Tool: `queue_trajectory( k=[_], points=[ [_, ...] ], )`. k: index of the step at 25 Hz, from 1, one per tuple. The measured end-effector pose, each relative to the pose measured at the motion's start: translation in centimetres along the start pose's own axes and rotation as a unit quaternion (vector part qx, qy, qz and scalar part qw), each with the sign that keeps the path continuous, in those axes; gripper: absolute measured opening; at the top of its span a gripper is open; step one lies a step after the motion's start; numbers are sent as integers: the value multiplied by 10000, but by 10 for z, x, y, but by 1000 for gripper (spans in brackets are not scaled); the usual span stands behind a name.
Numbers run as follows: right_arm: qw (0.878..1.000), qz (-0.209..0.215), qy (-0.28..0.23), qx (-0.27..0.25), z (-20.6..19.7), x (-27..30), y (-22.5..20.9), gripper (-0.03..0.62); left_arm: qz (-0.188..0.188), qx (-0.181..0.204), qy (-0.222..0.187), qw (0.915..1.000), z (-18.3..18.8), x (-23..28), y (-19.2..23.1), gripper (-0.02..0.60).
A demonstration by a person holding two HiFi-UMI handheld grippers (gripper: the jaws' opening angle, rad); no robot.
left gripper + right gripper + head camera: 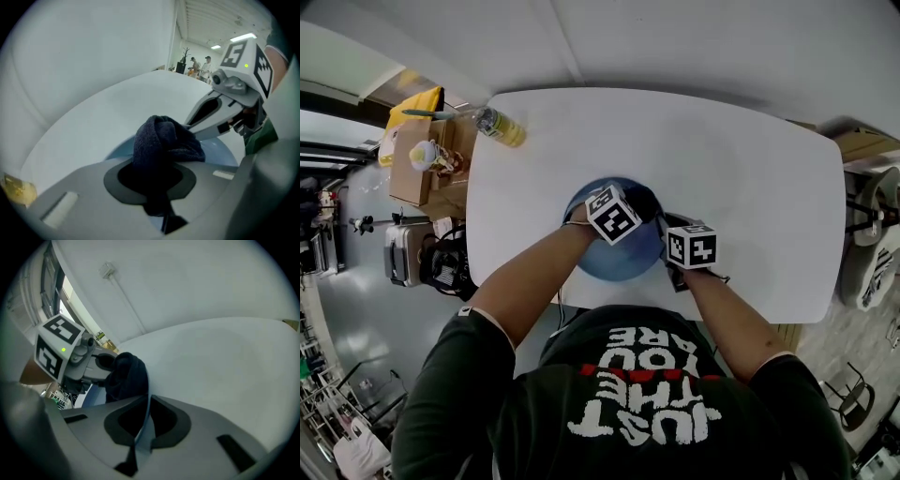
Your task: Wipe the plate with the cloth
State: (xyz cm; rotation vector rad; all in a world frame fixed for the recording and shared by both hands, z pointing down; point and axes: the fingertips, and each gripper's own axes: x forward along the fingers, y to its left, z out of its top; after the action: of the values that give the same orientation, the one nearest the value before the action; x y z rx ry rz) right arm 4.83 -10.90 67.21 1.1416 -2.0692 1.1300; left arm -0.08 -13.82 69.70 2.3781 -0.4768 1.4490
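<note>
A light blue plate [614, 253] lies on the white table [750, 187], near its front edge. My left gripper [623, 217] hangs over the plate, shut on a bunched dark blue cloth [164, 143] that rests on the plate [220, 154]. In the left gripper view the cloth fills the gap between the jaws of that gripper [155, 178]. My right gripper [677, 261] stands at the plate's right side. In the right gripper view its jaws [143, 423] are shut on the plate's thin rim [144, 427]. The cloth [129, 376] and the left gripper [77, 357] sit just beyond.
A bottle with a yellow label [500, 127] lies at the table's far left corner. Cardboard boxes with small items [422, 159] stand on the floor to the left. A chair [872, 234] is at the right, past the table's edge.
</note>
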Motion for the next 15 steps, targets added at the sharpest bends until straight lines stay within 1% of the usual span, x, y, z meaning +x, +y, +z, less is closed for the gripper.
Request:
queue_trajectory(
  k=[2, 4, 6, 7, 8, 9, 10, 12, 13, 14, 15],
  points=[
    [10000, 12, 30, -17, -1, -1, 0, 12, 251, -167, 112, 9995, -5, -4, 18, 54],
    [10000, 10, 30, 8, -1, -1, 0, 12, 430, -293, 321, 9981, -18, -10, 32, 54],
    [10000, -24, 8, 36, -1, 0, -1, 12, 510, -264, 700, 9959, -39, -18, 40, 54],
    [10000, -44, -7, 49, -1, 0, -1, 12, 521, -167, 937, 9941, -52, -23, 41, 54],
    [10000, -61, -19, 66, -1, 1, -1, 12, 510, -5, 1192, 9916, -65, -29, 41, 54],
    [9999, -76, -30, 87, -1, 1, -2, 12, 478, 237, 1466, 9878, -79, -34, 38, 54],
    [9999, -90, -41, 114, -1, 1, -2, 12, 418, 552, 1758, 9820, -95, -40, 33, 54],
    [9997, -115, -72, 179, 1, 2, -2, 12, 199, 1254, 2308, 9647, -126, -50, 17, 54],
    [9996, -133, -92, 210, 1, 3, -3, 12, 33, 1547, 2501, 9558, -139, -54, 5, 54],
    [9995, -157, -112, 240, 3, 3, -4, 12, -167, 1771, 2618, 9486, -148, -57, -9, 54],
    [9994, -183, -130, 272, 4, 3, -5, 12, -378, 1940, 2666, 9433, -153, -59, -25, 54]
  ],
)
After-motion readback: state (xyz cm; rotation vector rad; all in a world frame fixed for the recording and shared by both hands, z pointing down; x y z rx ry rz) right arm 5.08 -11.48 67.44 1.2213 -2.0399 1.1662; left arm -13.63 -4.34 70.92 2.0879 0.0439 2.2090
